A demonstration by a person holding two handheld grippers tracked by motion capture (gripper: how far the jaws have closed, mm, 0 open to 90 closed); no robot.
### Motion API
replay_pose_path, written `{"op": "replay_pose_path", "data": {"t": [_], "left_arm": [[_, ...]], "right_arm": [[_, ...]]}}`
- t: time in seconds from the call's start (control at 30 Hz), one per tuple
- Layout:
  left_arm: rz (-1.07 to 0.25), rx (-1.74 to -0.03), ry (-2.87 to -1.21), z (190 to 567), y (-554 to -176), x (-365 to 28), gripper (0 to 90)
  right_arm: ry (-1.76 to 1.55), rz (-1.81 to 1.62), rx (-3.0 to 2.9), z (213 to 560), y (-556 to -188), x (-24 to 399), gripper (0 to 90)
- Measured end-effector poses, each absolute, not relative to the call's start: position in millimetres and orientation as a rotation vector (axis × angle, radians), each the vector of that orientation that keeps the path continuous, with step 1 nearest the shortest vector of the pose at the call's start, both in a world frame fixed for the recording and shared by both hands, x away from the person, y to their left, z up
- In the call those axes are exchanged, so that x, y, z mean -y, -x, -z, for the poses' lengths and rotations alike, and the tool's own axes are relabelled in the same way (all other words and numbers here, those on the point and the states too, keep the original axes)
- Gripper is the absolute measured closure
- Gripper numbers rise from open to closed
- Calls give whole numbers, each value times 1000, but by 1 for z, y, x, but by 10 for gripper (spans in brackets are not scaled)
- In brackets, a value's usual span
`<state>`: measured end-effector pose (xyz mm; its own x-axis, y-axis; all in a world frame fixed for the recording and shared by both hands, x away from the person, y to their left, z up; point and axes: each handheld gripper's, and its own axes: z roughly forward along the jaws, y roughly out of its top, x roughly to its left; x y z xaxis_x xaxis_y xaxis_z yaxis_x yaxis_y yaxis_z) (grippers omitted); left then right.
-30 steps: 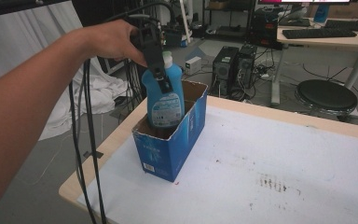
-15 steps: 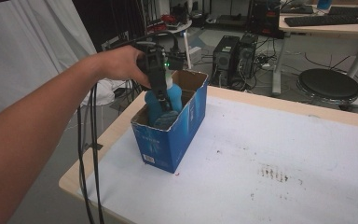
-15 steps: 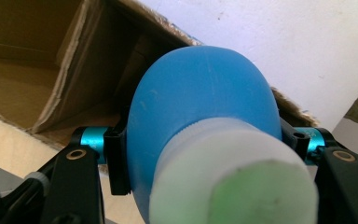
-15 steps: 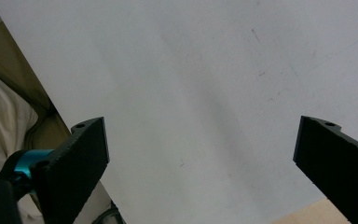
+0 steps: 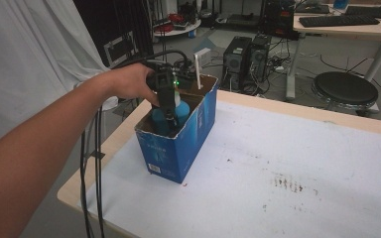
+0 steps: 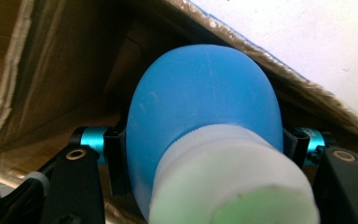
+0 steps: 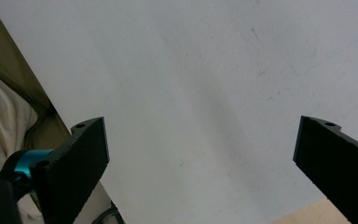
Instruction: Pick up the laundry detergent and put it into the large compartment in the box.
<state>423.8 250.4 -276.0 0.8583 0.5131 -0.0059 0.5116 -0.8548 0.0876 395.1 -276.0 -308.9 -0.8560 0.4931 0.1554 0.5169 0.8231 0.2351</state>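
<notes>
left gripper [image 5: 168, 110]: clamped on blue bottle [image 6: 200, 121] | bottle: down inside blue carton [image 5: 193, 134] beneath the claw | left to do: release | right gripper [image 7: 200, 163]: jaws wide, empty, over table [image 7: 214, 70]

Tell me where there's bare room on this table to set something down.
The white table is bare right of the blue box out to its far and right edges. The box is crowded: the left claw holds the blue bottle inside.
</notes>
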Motion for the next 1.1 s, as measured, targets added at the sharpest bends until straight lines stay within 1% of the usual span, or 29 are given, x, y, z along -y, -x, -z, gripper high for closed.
{"op": "replay_pose_path", "data": {"t": [0.23,0.6,0.63,0.73,0.83,0.9,1.07,1.1], "left_arm": [[-17,-835,-2963,288,-425,-252,380],[-15,-855,-2959,289,-427,-253,375],[-28,-863,-2954,287,-427,-254,371],[-49,-894,-2924,280,-427,-257,308],[-60,-908,-2908,275,-426,-260,304],[-81,-915,-2871,265,-423,-265,272],[-113,-918,-2839,248,-419,-268,245],[-145,-926,-2788,238,-417,-271,245]], "right_arm": [[810,417,2914,308,-395,277,24],[815,428,2907,307,-394,278,23],[816,430,2906,307,-393,277,24],[811,434,2910,307,-393,278,24],[806,432,2914,307,-393,278,24],[809,434,2914,306,-392,279,23],[811,437,2911,306,-392,278,23],[804,440,2916,306,-391,278,24]]}}
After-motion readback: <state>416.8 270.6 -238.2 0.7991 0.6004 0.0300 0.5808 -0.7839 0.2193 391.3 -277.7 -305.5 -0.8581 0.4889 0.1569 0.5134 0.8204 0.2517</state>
